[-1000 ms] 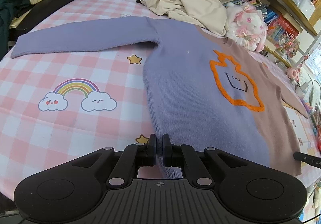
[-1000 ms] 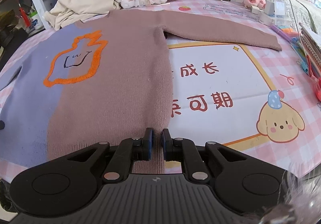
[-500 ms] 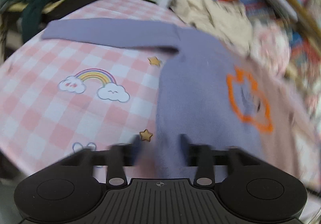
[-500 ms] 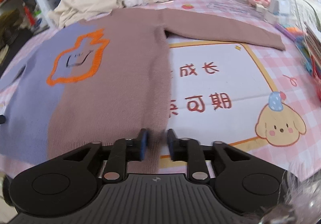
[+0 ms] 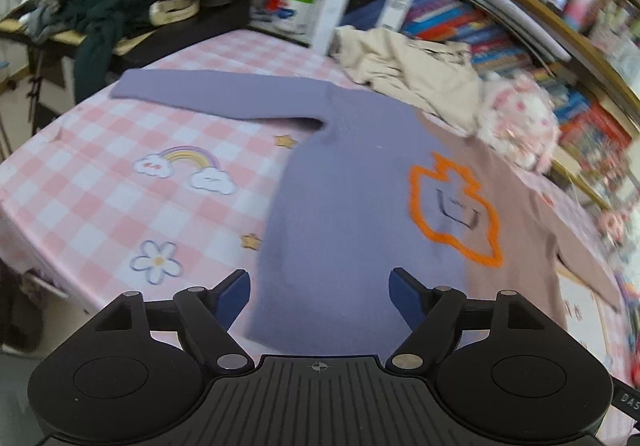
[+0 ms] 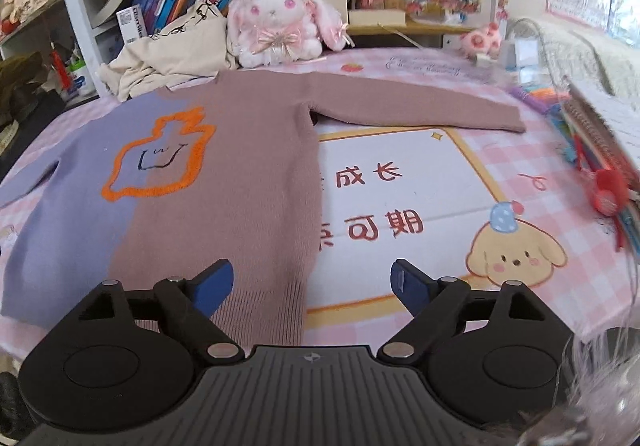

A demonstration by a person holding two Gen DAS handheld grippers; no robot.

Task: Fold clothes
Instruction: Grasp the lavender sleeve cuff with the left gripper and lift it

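Observation:
A two-tone sweater (image 5: 352, 214) lies flat on the table, front up, half purple and half mauve, with an orange outline motif on the chest; it also shows in the right wrist view (image 6: 240, 182). Both sleeves are spread out sideways: the purple sleeve (image 5: 216, 94) to the left, the mauve sleeve (image 6: 420, 106) to the right. My left gripper (image 5: 320, 292) is open and empty above the purple hem corner. My right gripper (image 6: 312, 282) is open and empty above the mauve hem corner.
A pink checked tablecloth (image 5: 100, 206) covers the table. A cream garment (image 6: 172, 54) and a pink plush rabbit (image 6: 280, 26) sit at the back by the collar. Pens and notebooks (image 6: 592, 142) lie at the right edge. Bookshelves stand behind; dark clothes (image 5: 104, 18) are piled far left.
Both grippers have opened from shut and let go of the sweater's hem corners. Both have lifted and drawn back a little; the sweater lies flat.

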